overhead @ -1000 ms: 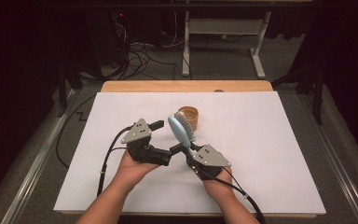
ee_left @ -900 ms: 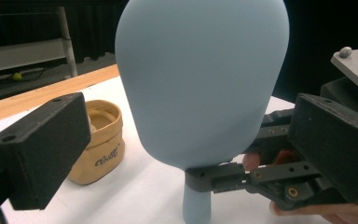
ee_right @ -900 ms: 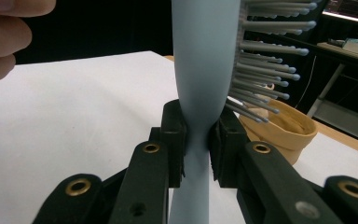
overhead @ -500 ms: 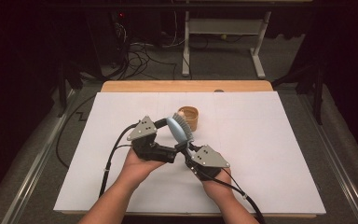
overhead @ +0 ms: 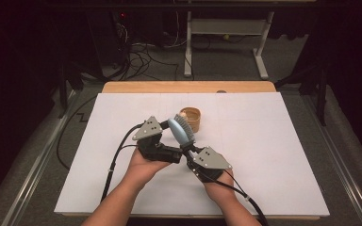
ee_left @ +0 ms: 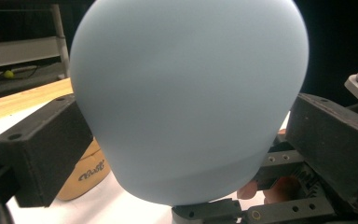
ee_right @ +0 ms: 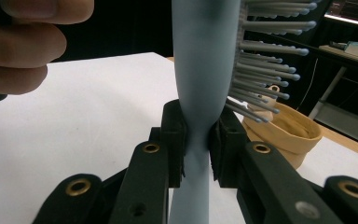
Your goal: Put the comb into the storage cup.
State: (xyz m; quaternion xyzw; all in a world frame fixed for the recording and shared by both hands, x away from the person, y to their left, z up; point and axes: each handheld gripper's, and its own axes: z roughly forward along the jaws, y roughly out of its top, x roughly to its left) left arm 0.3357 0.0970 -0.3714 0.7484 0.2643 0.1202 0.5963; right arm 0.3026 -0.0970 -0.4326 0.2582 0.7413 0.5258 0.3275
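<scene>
A light-blue hairbrush point(overhead: 181, 132) stands tilted above the white table cover, bristles facing away from the person. My right gripper point(overhead: 189, 149) is shut on its narrow neck point(ee_right: 196, 135), one pad pressing each side. My left gripper point(overhead: 177, 154) comes in from the left at the brush's smooth back point(ee_left: 186, 93). Its jaws have just been closing and flank the brush head; I see no pad pressing on it. A small wooden cup point(overhead: 192, 117) sits on the table just behind the brush.
White paper point(overhead: 273, 141) covers the table, with a strip of wooden tabletop point(overhead: 188, 87) at the far edge. Cables trail from both grippers toward the near edge. Beyond the table lie floor cables and a white desk frame point(overhead: 226, 28).
The left gripper has shifted a little to the right, closer around the brush head. The right gripper and the brush have stayed put.
</scene>
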